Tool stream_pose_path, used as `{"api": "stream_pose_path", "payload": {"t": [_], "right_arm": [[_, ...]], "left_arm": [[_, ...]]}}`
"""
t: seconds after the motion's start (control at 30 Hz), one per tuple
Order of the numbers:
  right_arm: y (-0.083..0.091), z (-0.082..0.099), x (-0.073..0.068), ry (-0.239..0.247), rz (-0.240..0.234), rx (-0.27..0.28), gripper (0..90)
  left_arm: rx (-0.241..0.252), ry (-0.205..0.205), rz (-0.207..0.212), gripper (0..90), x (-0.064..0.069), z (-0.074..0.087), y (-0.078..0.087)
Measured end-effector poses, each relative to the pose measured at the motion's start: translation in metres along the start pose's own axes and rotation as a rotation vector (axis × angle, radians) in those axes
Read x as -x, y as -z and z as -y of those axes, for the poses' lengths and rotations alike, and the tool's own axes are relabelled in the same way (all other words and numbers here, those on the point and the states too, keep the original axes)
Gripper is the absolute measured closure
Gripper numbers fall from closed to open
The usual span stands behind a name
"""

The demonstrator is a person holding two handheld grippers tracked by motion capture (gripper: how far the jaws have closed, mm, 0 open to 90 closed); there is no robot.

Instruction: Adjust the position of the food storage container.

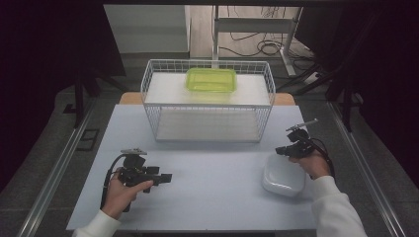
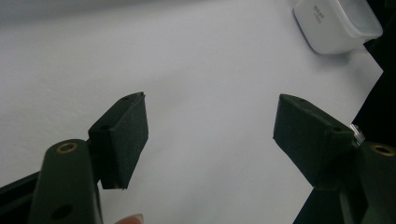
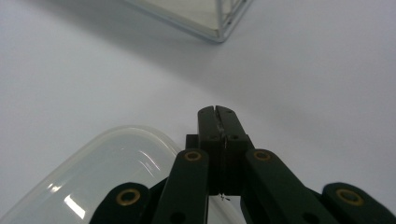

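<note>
With its jaws pressed together, the right tool (image 1: 282, 150) hovering at the white container's (image 1: 282, 177) twelve o'clock rim could shove it across the counter (image 1: 212, 168) rather than grip it.

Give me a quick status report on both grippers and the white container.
Left gripper open, empty, over bare table. Right gripper shut, empty, just above white container. Wire rack with green tray behind, nothing in the way.
</note>
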State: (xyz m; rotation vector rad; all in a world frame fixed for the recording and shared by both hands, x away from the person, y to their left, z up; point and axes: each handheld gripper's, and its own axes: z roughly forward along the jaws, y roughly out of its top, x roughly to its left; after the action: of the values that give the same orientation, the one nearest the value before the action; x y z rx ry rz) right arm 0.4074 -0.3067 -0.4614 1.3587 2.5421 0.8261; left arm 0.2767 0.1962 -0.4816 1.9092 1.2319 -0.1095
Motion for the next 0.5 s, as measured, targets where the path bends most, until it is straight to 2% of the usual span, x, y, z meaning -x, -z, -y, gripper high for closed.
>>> {"api": "stream_pose_path", "payload": {"t": [0.13,0.3,0.4,0.5], "right_arm": [[0.000,0.002,-0.007,0.013,-0.014,-0.002,88.7],[0.005,0.002,-0.006,0.001,-0.011,0.017,88.7],[0.018,0.005,0.000,-0.030,0.006,0.055,88.7],[0.034,0.012,0.007,-0.089,0.026,0.095,88.7]], "left_arm": [[0.002,0.003,0.002,25.6,0.000,0.000,0.000],[0.006,0.006,-0.001,25.6,-0.001,0.000,0.000],[0.018,0.015,-0.007,25.6,-0.002,0.000,0.002],[0.020,0.014,-0.007,25.6,-0.002,0.001,0.003]]}}
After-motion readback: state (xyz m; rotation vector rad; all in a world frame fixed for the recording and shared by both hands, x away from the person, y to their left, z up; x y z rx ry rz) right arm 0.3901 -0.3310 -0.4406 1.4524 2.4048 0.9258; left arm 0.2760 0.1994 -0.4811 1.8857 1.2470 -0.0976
